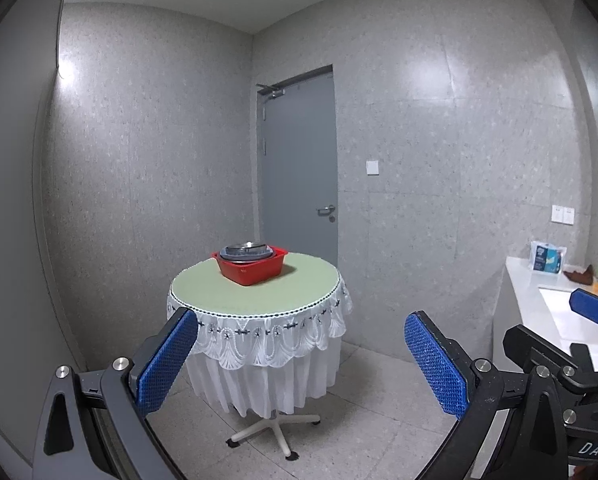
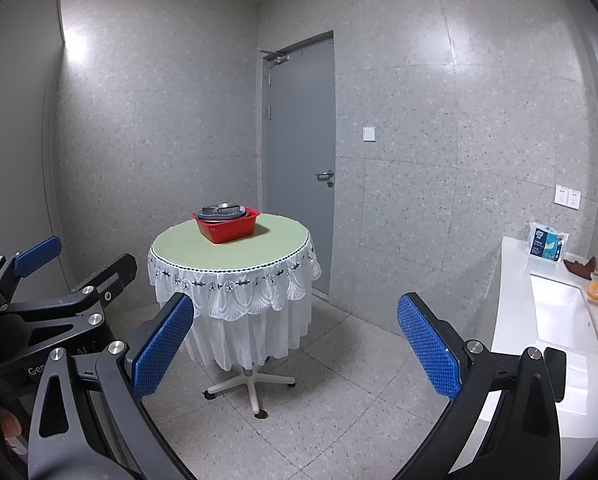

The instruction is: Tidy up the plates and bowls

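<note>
A red rectangular plastic basin (image 1: 252, 267) sits toward the far side of a round table with a pale green top and white lace cloth (image 1: 259, 292), its long axis running left to right, one corner turned toward the cameras; inside it lies a stack of grey metal plates and bowls (image 1: 246, 251), rims up; the left gripper (image 1: 299, 364) and right gripper (image 2: 295, 350) both hang well short of the table, blue-padded fingers spread wide, holding nothing; a white counter with a sink (image 2: 559, 312) stands at right.
</note>
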The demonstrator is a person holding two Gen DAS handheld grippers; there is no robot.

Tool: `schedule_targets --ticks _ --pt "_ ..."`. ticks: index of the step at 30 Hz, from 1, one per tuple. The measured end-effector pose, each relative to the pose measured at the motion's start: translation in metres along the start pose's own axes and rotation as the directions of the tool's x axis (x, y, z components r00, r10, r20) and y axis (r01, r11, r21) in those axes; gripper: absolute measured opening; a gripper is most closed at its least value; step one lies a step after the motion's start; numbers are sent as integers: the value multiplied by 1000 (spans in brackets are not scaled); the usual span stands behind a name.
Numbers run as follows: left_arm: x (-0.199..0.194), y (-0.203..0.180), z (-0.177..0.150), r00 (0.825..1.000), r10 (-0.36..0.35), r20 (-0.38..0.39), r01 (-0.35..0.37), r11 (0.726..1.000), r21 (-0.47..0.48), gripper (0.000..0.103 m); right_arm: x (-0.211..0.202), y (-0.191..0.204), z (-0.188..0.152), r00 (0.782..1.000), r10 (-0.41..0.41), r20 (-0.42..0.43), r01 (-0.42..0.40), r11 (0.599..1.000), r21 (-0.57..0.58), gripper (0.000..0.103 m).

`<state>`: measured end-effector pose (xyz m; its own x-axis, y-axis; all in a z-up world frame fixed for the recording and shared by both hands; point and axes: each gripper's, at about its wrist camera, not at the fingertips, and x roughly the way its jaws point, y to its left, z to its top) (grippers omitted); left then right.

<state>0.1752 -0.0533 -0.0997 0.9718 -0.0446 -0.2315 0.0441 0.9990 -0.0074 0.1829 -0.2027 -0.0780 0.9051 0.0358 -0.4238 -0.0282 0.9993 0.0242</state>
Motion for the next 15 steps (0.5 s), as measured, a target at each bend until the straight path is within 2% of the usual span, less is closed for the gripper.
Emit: schedule_targets --ticks 15 --pt "38 7 -24 1000 -5 -4 5 1000 -8 102 21 4 -7 1000 -8 -13 8 1000 -1 103"
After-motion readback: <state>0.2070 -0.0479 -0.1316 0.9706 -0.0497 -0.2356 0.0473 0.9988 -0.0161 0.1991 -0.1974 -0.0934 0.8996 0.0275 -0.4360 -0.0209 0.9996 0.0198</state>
